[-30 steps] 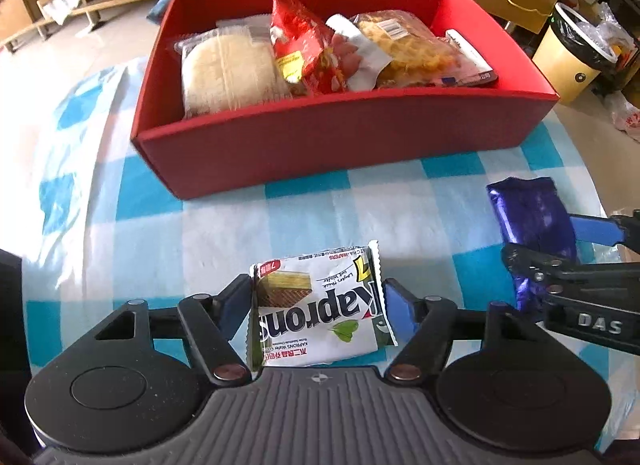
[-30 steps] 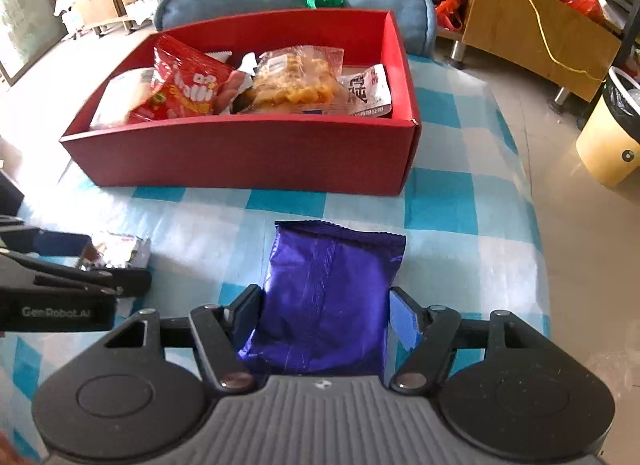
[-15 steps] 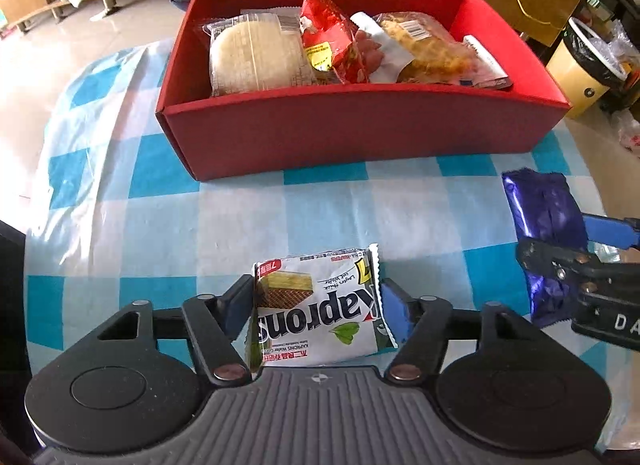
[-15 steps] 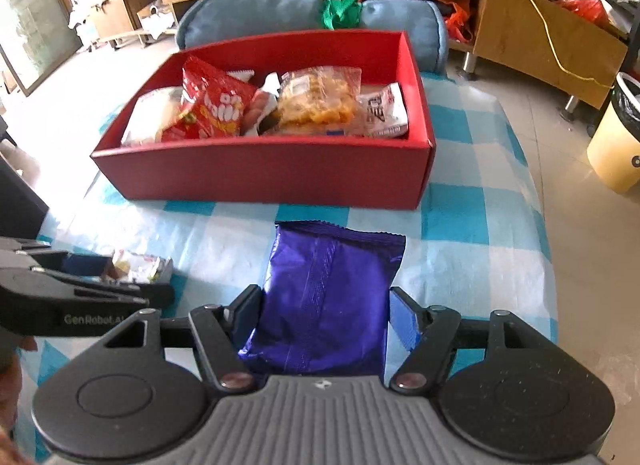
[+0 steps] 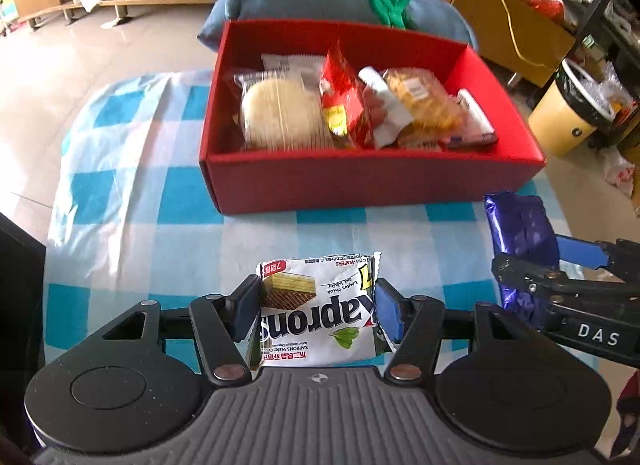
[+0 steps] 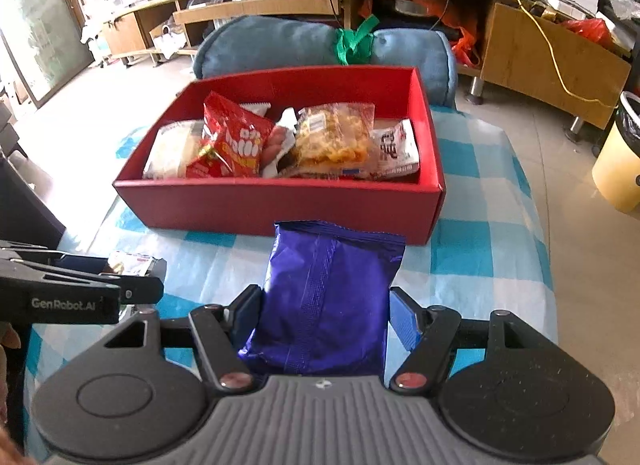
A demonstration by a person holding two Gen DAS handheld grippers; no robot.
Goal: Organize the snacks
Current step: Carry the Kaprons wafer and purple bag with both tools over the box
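The right tongs [image 6: 324, 319] are closed on the purple packet [image 6: 328, 289] at its sides, and the left tongs [image 5: 316, 307] likewise on the smaller white wafer packet [image 5: 318, 309]; both packets are carried above the checked desk [image 5: 132, 225], just short of the red box [image 6: 276, 207]. Both look light, with slick, crushable wrappers, so a mid-body side grip with modest pressure is advisable.

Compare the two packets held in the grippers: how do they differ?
The wafer packet is white with printed lettering and a wafer picture; the purple packet is plain glossy foil. The wafer packet sits in the left gripper, the purple packet in the right gripper. The purple packet looks longer. Both are sealed and outside the red box.
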